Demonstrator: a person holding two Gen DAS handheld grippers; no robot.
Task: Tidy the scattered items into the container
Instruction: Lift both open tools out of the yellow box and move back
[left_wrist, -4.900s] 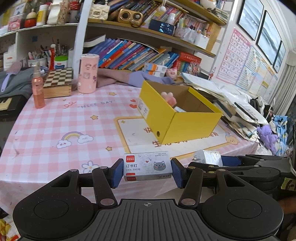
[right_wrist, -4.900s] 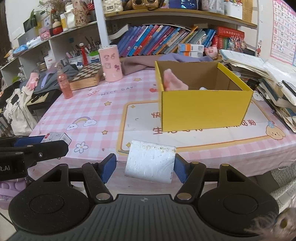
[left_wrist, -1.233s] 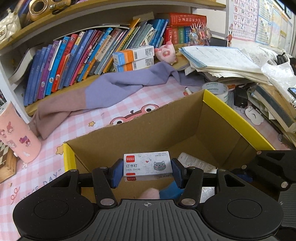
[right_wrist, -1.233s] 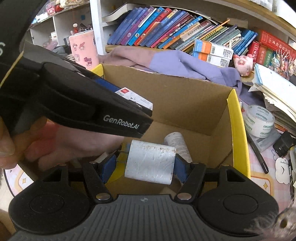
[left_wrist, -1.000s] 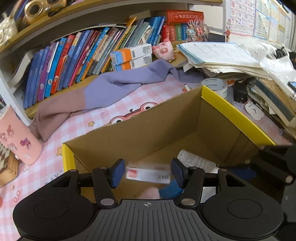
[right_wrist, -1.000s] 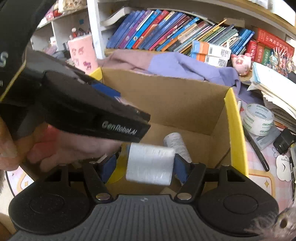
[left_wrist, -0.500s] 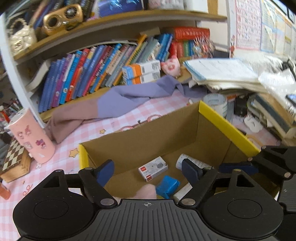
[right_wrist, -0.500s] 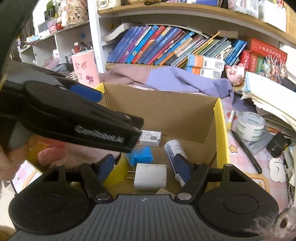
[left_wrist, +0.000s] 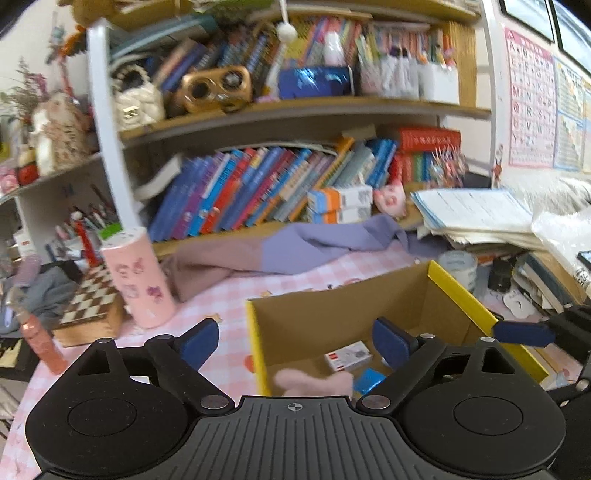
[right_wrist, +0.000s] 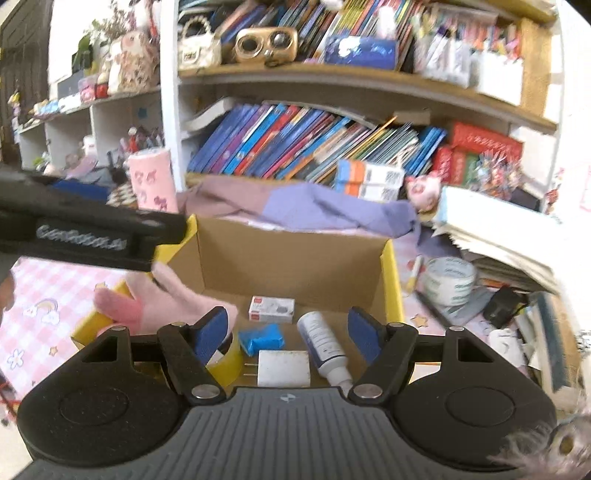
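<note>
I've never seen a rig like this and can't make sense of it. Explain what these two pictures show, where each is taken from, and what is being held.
There is no robot here: a person holds a two-finger gripper in each hand, and each carries a fisheye camera looking along its fingers. One picture comes from the left gripper, the other from the right gripper; the black shapes at the bottom are the tools themselves.

Both look down into a yellow cardboard box on a pink checked tablecloth. Inside lie a staples box, a white charger plug, a small white bottle, a blue item, a tape roll and a pink glove.

Both grippers are open and empty; the left one's jaws have just been opening.
</note>
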